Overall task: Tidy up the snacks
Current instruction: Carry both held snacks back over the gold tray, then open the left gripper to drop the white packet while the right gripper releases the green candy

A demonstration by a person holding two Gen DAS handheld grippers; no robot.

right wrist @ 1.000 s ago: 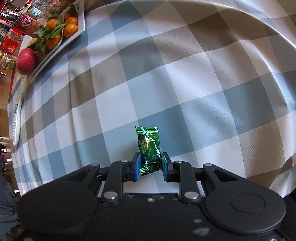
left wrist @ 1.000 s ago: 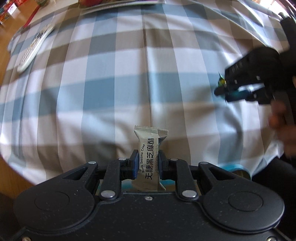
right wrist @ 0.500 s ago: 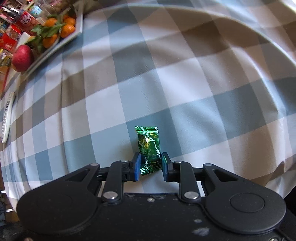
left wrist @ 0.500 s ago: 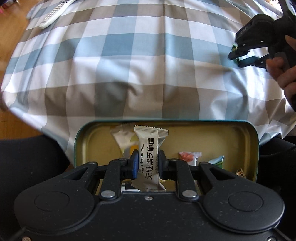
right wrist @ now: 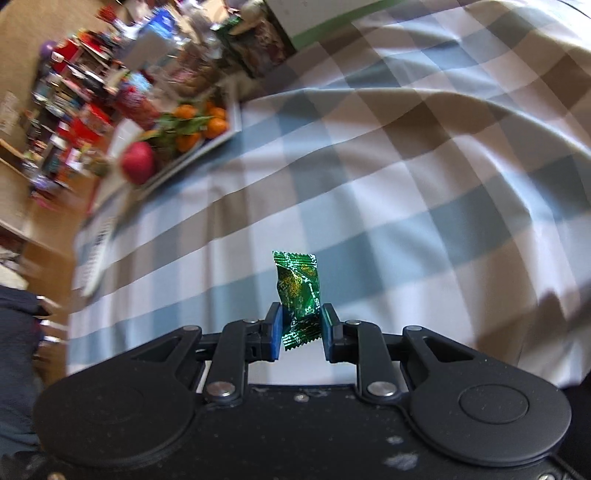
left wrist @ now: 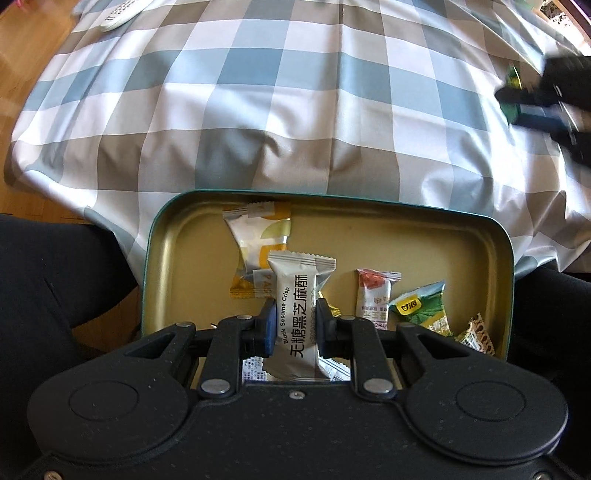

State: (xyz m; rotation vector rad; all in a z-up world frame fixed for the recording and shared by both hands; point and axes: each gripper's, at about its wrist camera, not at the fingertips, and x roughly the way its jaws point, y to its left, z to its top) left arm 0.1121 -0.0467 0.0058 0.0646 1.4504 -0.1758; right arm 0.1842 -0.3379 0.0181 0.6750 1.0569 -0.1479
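Observation:
My left gripper [left wrist: 295, 325] is shut on a white black sesame crisp packet [left wrist: 301, 295], held upright over an open green tin [left wrist: 504, 254] with a gold inside. Several wrapped snacks lie in the tin: a yellow and white one [left wrist: 258, 240], a red and white one [left wrist: 375, 295], a green one [left wrist: 423, 308]. My right gripper [right wrist: 301, 328] is shut on a green foil candy [right wrist: 297, 288], held above the checked tablecloth [right wrist: 406, 184]. The right gripper also shows, blurred, at the right edge of the left wrist view [left wrist: 546, 99].
The tin sits below the table's front edge, between dark-clothed legs [left wrist: 55, 277]. A white remote [left wrist: 123, 13] lies at the far left of the cloth. A tray with oranges [right wrist: 195, 129] and a red apple [right wrist: 138, 162] stands at the far side, with cluttered shelves behind.
My left gripper has drawn back from the table to over the tin, still holding the sesame packet. My right gripper has lifted and swung with the green candy; its view is blurred.

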